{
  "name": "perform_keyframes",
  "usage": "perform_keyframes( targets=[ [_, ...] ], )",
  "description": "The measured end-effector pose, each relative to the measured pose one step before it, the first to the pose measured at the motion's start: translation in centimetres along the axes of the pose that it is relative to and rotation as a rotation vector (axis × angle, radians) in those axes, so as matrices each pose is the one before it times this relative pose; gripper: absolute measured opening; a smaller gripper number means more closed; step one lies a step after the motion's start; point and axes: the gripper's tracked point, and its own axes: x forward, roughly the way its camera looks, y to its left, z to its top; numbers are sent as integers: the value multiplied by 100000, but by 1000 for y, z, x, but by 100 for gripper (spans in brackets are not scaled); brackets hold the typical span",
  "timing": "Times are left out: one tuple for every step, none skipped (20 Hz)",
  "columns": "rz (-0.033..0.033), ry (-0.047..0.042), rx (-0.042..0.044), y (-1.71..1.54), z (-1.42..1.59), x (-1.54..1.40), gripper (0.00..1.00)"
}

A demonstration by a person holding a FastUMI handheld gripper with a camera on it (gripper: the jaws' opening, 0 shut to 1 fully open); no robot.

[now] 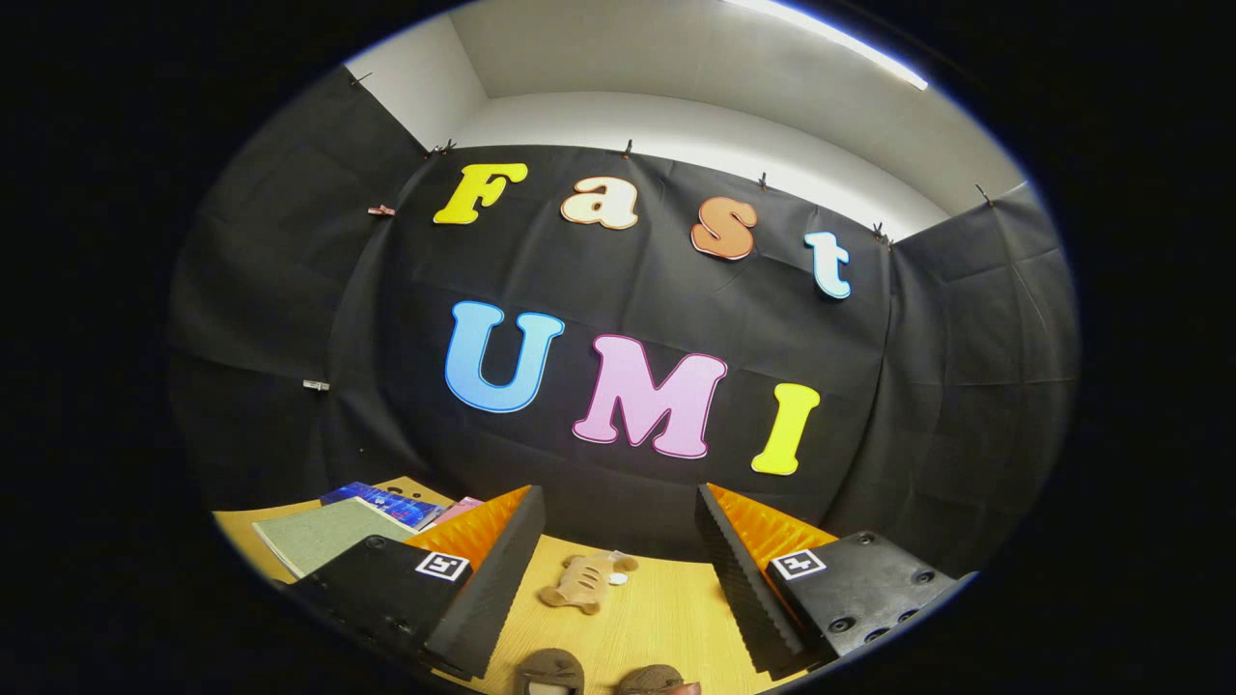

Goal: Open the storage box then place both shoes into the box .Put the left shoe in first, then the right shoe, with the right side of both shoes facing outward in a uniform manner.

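Observation:
My gripper (618, 569) is held high above a wooden table (666, 608), its fingers spread wide apart with nothing between them. Two brown shoes lie on the table below the gap between the fingers: one (550, 671) toward the left finger and one (652, 681) beside it on the right, both partly cut off. A small tan toy-like object (586, 581) with a white spot lies on the table further ahead, between the fingers.
Beyond the left finger, a green booklet (323, 534) and a blue book (384, 502) with a pink item lie on the table near the black cloth wall. The wall stands just behind the table's far edge.

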Motion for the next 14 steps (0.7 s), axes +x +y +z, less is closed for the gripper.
perform_keyframes(
  targets=[
    [401, -81, 226, 158, -39, 44, 97],
    [547, 174, 343, 183, -65, 83, 97],
    [893, 317, 502, 263, -115, 63, 97],
    [1308, 380, 584, 366, -82, 117, 97],
    [1870, 176, 634, 419, 14, 57, 97],
    [2392, -6, 794, 567, -63, 137, 97],
    [1872, 411, 731, 377, -97, 168, 97],
    [2753, 741, 1151, 530, -218, 241, 97],
    [3525, 1107, 1756, 714, -352, 295, 97],
    [4369, 1209, 2657, 965, -254, 341, 97],
    [5349, 1550, 3883, 1098, -440, 365, 97],
    [5898, 2056, 5094, 1153, -770, 308, 97],
    [5748, 2225, 6073, 824, -763, 273, 97],
    [5550, 2629, 6831, 726, -953, 496, 97]
  ],
)
